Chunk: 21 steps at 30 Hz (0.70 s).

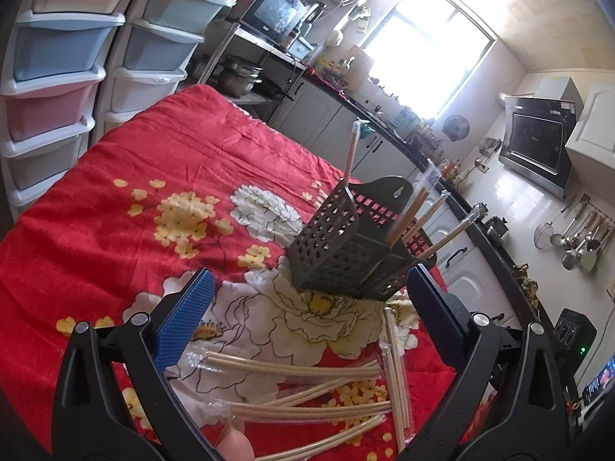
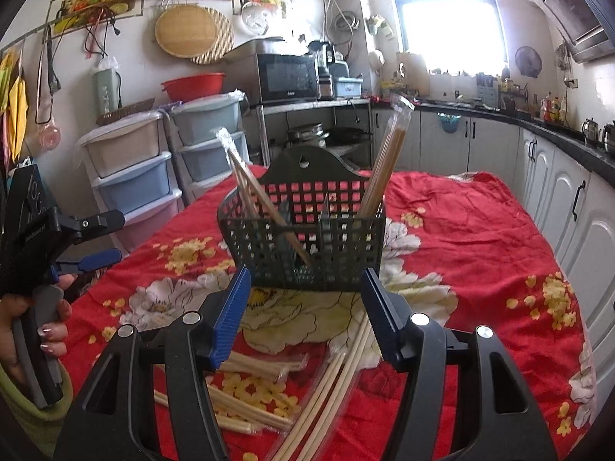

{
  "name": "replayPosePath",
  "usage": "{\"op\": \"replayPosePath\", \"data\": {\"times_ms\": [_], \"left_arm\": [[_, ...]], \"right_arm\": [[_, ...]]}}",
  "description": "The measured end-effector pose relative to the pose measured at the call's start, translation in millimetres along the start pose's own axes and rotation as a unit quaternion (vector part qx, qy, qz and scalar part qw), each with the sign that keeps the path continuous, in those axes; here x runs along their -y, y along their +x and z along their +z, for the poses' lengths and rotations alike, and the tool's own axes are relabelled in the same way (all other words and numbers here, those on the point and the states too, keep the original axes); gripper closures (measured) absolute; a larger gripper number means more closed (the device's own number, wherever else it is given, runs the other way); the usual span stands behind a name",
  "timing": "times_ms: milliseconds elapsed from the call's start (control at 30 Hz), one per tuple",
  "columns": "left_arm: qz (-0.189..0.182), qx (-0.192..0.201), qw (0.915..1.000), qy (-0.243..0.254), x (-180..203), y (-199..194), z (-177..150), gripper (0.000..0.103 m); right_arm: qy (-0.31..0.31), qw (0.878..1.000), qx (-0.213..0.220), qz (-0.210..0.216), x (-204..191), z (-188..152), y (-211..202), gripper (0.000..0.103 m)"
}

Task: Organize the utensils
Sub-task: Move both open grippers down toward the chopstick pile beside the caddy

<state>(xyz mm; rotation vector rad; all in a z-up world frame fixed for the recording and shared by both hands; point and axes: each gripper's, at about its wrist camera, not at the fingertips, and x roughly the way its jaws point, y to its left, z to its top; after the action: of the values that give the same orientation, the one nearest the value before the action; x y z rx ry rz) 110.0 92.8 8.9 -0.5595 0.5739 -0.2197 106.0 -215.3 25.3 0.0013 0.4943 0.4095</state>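
A: Left wrist view?
B: Close over the table [image 1: 115,199], tilted down, facing the basket [image 1: 346,246] cornerwise, window behind it.
A: Right wrist view?
B: Equally close, facing the basket [image 2: 307,238] square-on, drawers behind-left.
A: Overlap?
B: Basket, chopsticks [image 2: 338,376] before it, table.

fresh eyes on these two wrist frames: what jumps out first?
The bright red floral cloth over the table dominates both views. At its middle stands a dark lattice utensil basket with wrapped chopsticks sticking up out of it. More wrapped chopsticks lie loose on the cloth just in front of the basket, under the open left gripper and the open right gripper.
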Motion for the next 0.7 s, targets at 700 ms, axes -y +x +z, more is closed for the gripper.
{"op": "replayPosePath", "data": {"times_ms": [700], "left_arm": [[0.015, -0.079, 0.9963, -0.03, -30, 14, -34, 0.011]], "right_arm": [[-0.014, 0.997, -0.072, 0.006, -6, -25, 20, 0.046]]}}
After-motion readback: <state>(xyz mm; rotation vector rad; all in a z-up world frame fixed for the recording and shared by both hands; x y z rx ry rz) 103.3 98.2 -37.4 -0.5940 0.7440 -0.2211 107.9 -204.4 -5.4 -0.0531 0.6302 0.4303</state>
